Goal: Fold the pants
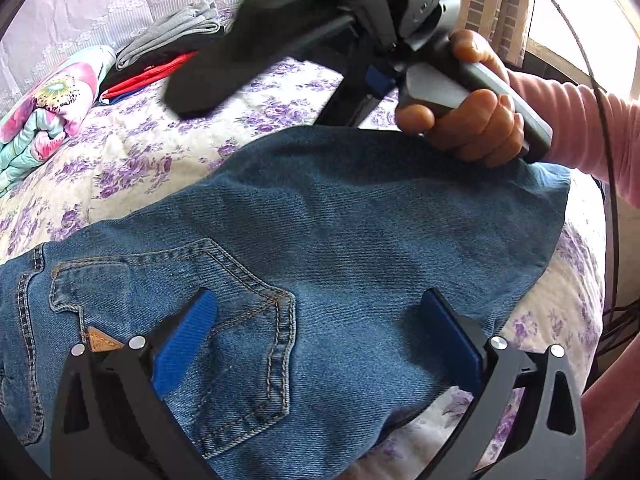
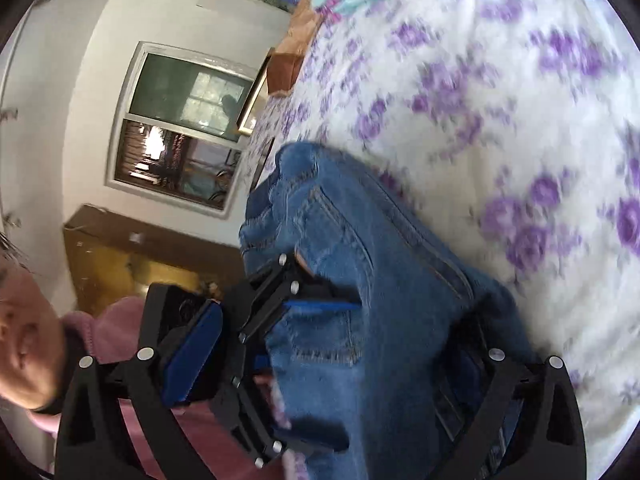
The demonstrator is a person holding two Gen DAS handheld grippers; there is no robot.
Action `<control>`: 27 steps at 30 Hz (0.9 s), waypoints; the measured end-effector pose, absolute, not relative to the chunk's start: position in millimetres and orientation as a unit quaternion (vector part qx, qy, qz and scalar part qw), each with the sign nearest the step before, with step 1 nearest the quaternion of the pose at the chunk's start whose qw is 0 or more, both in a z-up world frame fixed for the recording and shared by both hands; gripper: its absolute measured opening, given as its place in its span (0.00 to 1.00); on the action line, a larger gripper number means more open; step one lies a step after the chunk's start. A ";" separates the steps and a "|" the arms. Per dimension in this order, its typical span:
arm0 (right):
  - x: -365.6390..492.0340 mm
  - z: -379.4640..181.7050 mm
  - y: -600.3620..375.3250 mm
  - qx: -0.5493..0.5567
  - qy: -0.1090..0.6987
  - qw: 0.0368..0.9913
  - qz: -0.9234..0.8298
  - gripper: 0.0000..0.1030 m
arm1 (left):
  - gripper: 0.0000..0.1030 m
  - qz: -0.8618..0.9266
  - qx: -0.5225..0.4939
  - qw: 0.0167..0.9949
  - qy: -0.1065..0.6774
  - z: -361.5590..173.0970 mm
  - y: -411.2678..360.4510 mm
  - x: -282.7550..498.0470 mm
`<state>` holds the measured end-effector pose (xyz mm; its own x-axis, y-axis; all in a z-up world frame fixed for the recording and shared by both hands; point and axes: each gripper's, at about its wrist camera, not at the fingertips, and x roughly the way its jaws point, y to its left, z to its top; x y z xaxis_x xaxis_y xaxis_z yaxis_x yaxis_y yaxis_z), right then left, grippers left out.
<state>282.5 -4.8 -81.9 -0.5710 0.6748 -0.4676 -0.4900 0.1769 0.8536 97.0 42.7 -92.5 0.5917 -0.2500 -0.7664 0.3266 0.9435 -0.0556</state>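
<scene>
Jeans, purple-flowered bedspread, window

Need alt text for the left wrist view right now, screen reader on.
The left gripper hangs open over blue jeans spread on a purple-flowered bedspread, back pocket up. Beyond, a hand holds the right gripper's handle at the jeans' far edge; folded clothes lie behind.

I can read no text, number or brand in either wrist view. The one candidate is a small triangular tan patch on the jeans, just beside the back pocket; whatever it carries is too small for me to make out. The right wrist view is motion-blurred.
</scene>
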 end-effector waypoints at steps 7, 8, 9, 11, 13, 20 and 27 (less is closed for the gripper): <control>318.2 -95.9 -30.8 0.067 0.616 0.511 0.596 0.31 | 0.96 -0.160 0.043 0.890 0.425 -92.5 40.9 97.3; 323.6 -94.9 -38.0 0.076 0.615 0.522 0.585 0.32 | 0.96 -0.159 0.044 0.890 0.424 -92.6 40.3 96.0; 329.1 -88.0 -48.0 0.082 0.604 0.553 0.568 0.44 | 0.96 -0.159 0.045 0.890 0.424 -92.6 40.1 95.2; 334.6 -63.0 -72.8 0.071 0.559 0.643 0.519 0.56 | 0.96 -0.158 0.046 0.890 0.425 -92.2 39.4 94.9; 319.2 -36.8 -84.3 0.094 0.528 0.656 0.531 0.56 | 0.96 -0.157 0.046 0.890 0.425 -91.8 39.0 95.1; 224.2 -34.1 -59.1 0.002 0.509 0.635 0.581 0.53 | 0.96 -0.152 0.046 0.892 0.423 -90.5 37.4 94.2; 236.6 -36.9 -126.4 -0.001 0.478 0.768 0.425 0.33 | 0.96 -0.148 0.048 0.893 0.422 -89.9 36.7 90.1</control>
<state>236.6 -126.4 -36.9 0.1806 0.6527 -0.7358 -0.6542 0.6383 0.4056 90.1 36.7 -89.9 0.6004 -0.2247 -0.7675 0.3057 0.9513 -0.0394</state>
